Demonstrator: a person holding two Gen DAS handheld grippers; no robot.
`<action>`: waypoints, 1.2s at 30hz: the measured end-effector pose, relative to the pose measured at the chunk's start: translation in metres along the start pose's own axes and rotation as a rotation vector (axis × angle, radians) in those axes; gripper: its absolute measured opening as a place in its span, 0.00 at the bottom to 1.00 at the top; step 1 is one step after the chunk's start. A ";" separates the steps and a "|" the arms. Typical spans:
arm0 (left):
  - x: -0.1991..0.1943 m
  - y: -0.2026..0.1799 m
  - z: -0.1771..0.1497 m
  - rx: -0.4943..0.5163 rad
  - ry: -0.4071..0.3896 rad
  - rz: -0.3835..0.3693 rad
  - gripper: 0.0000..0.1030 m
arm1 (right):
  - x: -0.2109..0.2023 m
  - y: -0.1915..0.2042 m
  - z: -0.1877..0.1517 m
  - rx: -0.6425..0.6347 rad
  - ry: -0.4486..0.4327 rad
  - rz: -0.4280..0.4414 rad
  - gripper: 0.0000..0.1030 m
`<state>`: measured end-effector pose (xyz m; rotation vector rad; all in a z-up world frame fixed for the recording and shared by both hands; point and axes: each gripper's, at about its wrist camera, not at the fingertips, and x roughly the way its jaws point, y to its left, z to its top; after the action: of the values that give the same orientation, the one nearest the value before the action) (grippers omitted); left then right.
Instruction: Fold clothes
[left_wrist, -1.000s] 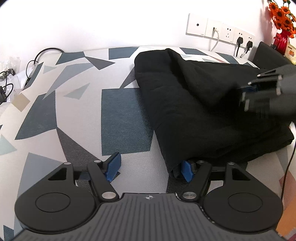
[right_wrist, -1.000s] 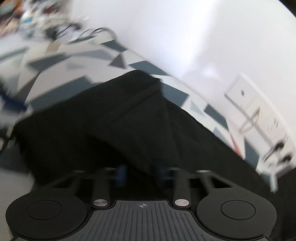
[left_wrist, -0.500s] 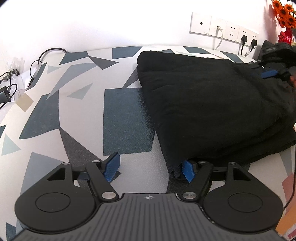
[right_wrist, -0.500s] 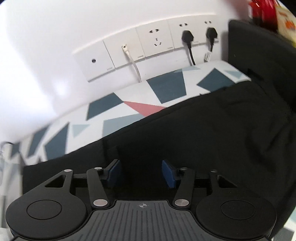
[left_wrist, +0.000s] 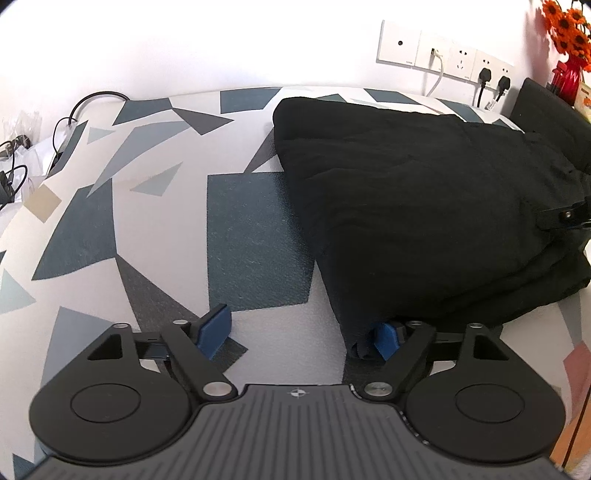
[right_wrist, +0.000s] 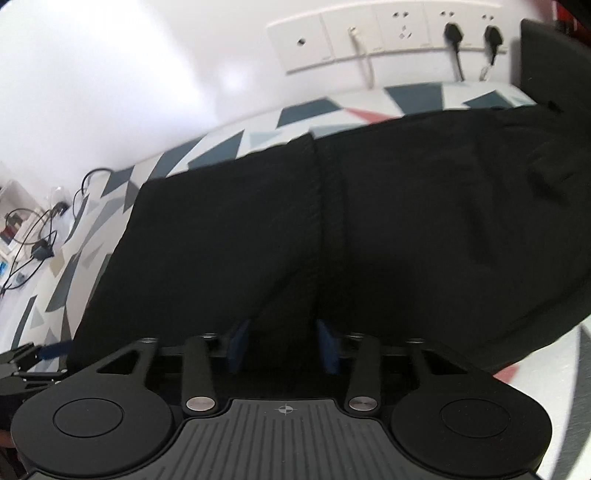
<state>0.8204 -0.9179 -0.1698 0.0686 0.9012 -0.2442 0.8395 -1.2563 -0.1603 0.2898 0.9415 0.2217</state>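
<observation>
A folded black garment (left_wrist: 424, 221) of soft, matte fabric lies in thick layers on a table covered in a white cloth printed with blue and grey angular shapes (left_wrist: 155, 221). The left gripper (left_wrist: 299, 334) has just spread wide, one blue pad under the garment's near corner. The right gripper (right_wrist: 282, 345) pinches a ridge of the fabric.

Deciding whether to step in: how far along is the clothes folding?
Done: the black garment lies folded into a layered stack on the patterned cover. In hand: the right hand-held gripper looks closed on a ridge of its top layer. Left: probably one more fold, then release.
</observation>
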 end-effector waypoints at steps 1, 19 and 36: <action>0.000 0.000 0.001 0.008 0.001 0.000 0.82 | -0.001 0.004 0.000 -0.023 -0.015 -0.018 0.04; 0.005 -0.016 0.012 0.245 0.021 -0.060 0.84 | -0.030 -0.005 -0.036 0.040 -0.007 -0.147 0.24; 0.005 -0.024 0.013 0.218 0.020 0.004 0.85 | 0.052 -0.013 0.032 0.094 -0.078 -0.125 0.39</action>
<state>0.8270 -0.9443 -0.1646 0.2752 0.8915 -0.3384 0.8963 -1.2574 -0.1860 0.3231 0.8912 0.0510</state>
